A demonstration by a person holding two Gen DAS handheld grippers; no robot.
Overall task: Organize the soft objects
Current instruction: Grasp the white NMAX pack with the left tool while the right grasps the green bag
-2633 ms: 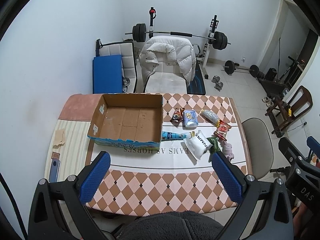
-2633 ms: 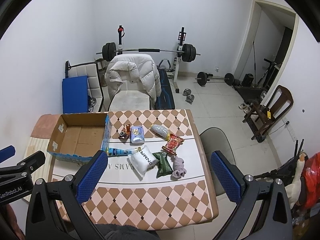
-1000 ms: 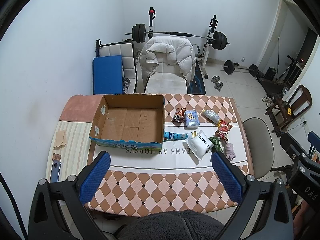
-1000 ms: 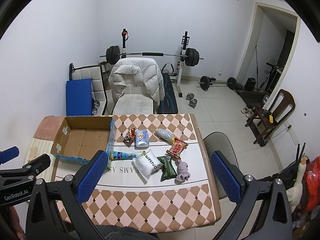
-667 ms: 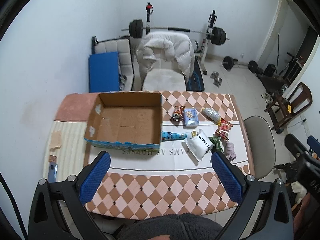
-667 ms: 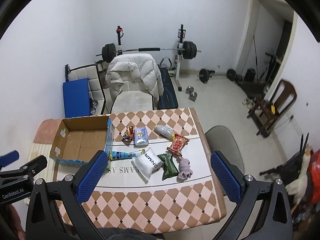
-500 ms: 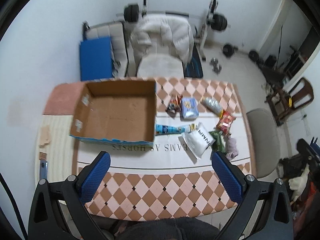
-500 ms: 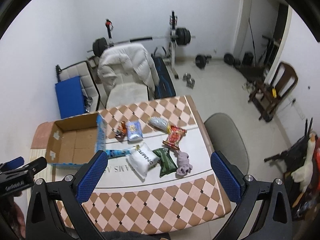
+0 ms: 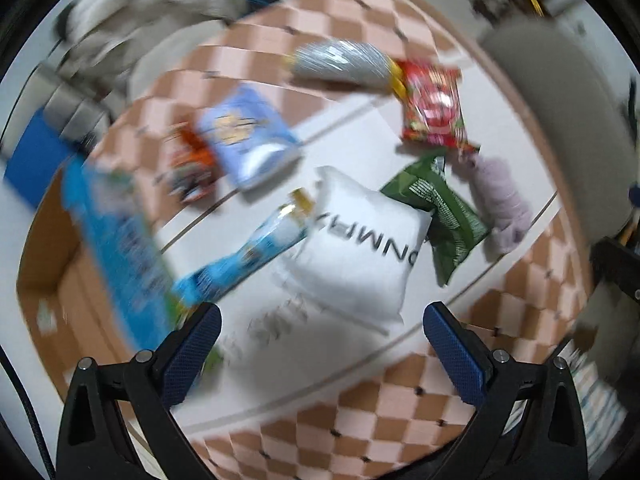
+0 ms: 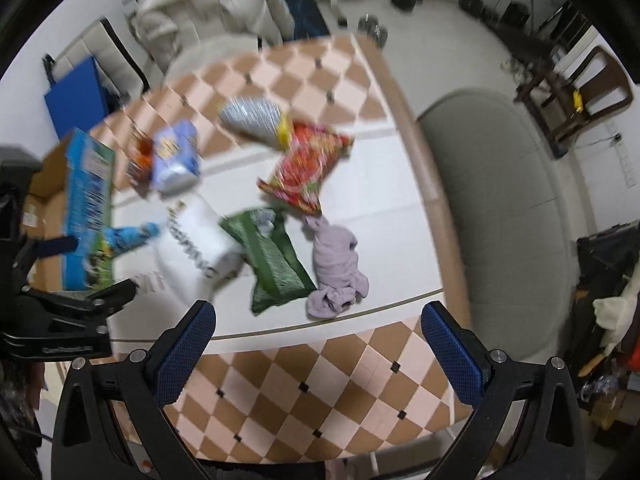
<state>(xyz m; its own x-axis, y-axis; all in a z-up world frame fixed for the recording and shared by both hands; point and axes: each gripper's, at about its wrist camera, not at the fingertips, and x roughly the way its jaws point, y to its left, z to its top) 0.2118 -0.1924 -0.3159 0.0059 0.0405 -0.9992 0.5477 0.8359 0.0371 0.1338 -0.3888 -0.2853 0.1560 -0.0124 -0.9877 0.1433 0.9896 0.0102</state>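
Both tongs spread wide, empty: left tongs [image 9: 322, 342], right tongs [image 10: 318, 340] | white pillow [image 9: 360, 244] lies diagonal

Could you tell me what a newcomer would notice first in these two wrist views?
Probably the white pillow with black lettering, mid-table just ahead of the open left gripper. Around it lies a scatter of packets, notably a red snack bag and a green pouch, with a crumpled lilac cloth towards the table's right edge. A cardboard box sits at the left.
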